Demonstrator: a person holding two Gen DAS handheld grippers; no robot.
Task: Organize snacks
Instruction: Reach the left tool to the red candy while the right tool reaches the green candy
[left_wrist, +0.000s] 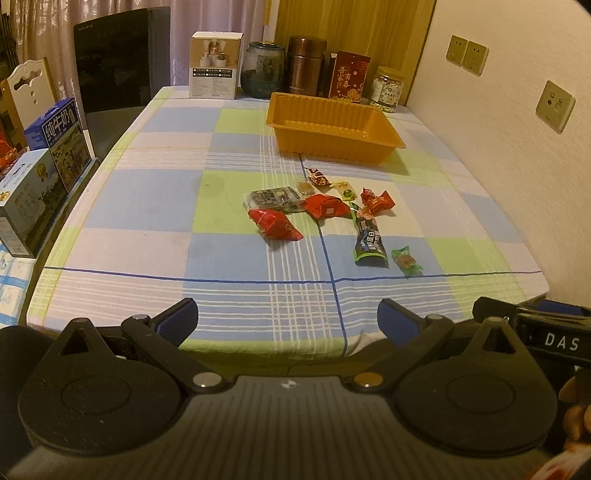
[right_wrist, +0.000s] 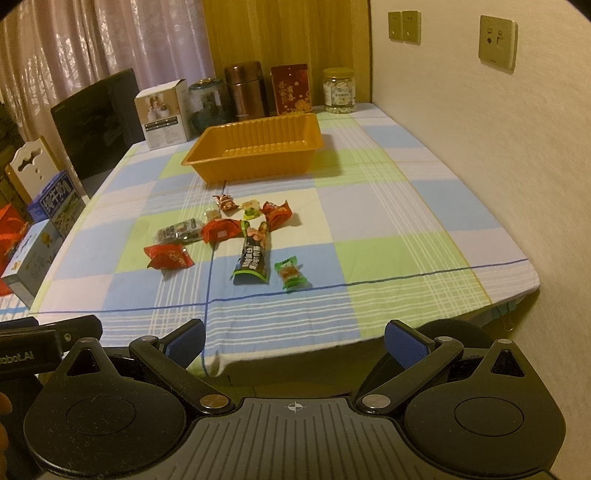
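Several wrapped snacks lie in a loose cluster mid-table: a red packet (left_wrist: 275, 223) (right_wrist: 168, 256), a second red packet (left_wrist: 327, 206) (right_wrist: 221, 229), a dark stick pack (left_wrist: 370, 242) (right_wrist: 253, 264), a green candy (left_wrist: 406, 261) (right_wrist: 290, 273) and a grey packet (left_wrist: 271, 199) (right_wrist: 177, 232). Behind them stands an empty orange tray (left_wrist: 334, 146) (right_wrist: 255, 164). My left gripper (left_wrist: 287, 317) is open at the table's near edge, well short of the snacks. My right gripper (right_wrist: 294, 338) is open too, at the same near edge, holding nothing.
A checked cloth (left_wrist: 155, 206) covers the table. Along the back stand a white box (left_wrist: 215, 66), a dark jar (left_wrist: 263, 70), a brown flask (left_wrist: 306, 64), a red tin (left_wrist: 349, 75) and a clear jar (left_wrist: 386, 86). Milk cartons (left_wrist: 40, 184) sit left. A wall (right_wrist: 480, 147) runs along the right.
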